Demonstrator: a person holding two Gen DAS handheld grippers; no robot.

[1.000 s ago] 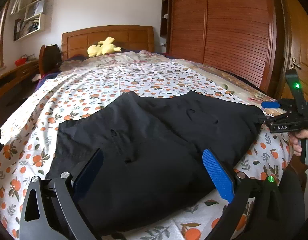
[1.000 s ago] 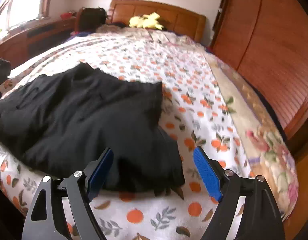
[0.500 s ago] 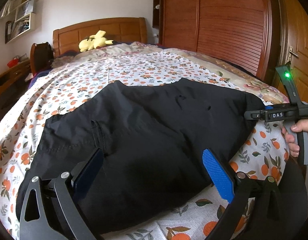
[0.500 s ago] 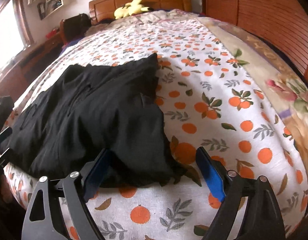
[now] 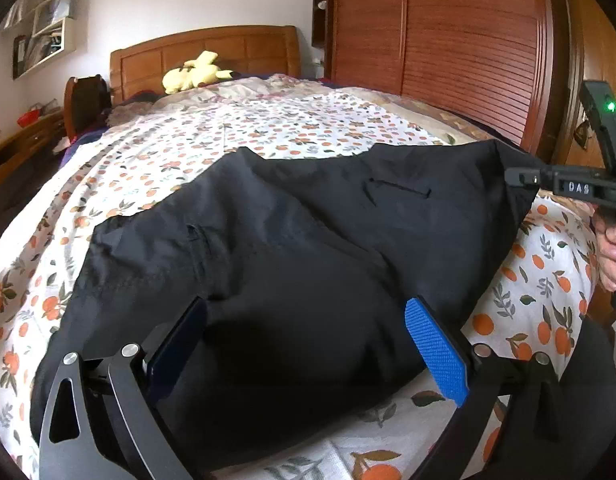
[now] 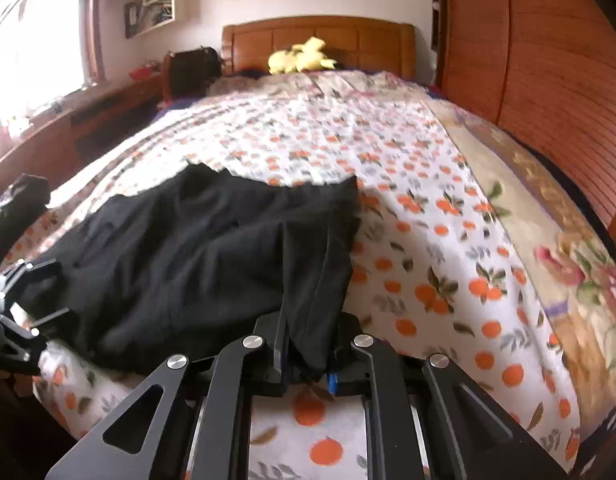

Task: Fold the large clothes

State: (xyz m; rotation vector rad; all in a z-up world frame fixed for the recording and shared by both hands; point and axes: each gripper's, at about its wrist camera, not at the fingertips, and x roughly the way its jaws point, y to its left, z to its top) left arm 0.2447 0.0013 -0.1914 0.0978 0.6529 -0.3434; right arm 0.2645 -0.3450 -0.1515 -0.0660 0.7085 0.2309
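A large black garment (image 5: 291, 248) lies spread across the foot of a bed (image 5: 267, 128) with an orange-print sheet. My left gripper (image 5: 308, 344) hangs open low over the garment's near edge, cloth lying between its blue pads without being pinched. In the right wrist view my right gripper (image 6: 308, 356) is closing, its jaws pressed on the garment's (image 6: 195, 256) near right corner, which is pulled up taut. From the left wrist view, the right gripper (image 5: 520, 178) grips that raised corner at the far right, held by a hand (image 5: 610, 248).
A yellow plush toy (image 5: 195, 74) lies by the wooden headboard (image 5: 203, 52). A slatted wooden wardrobe (image 5: 448, 40) runs along the bed's right side. A desk (image 6: 67, 128) and wall shelves (image 6: 155, 4) stand to the left under a bright window.
The right gripper's jaws went from wide open around the garment's corner to clamped on it and lifted it. The left gripper sank slightly and stays open.
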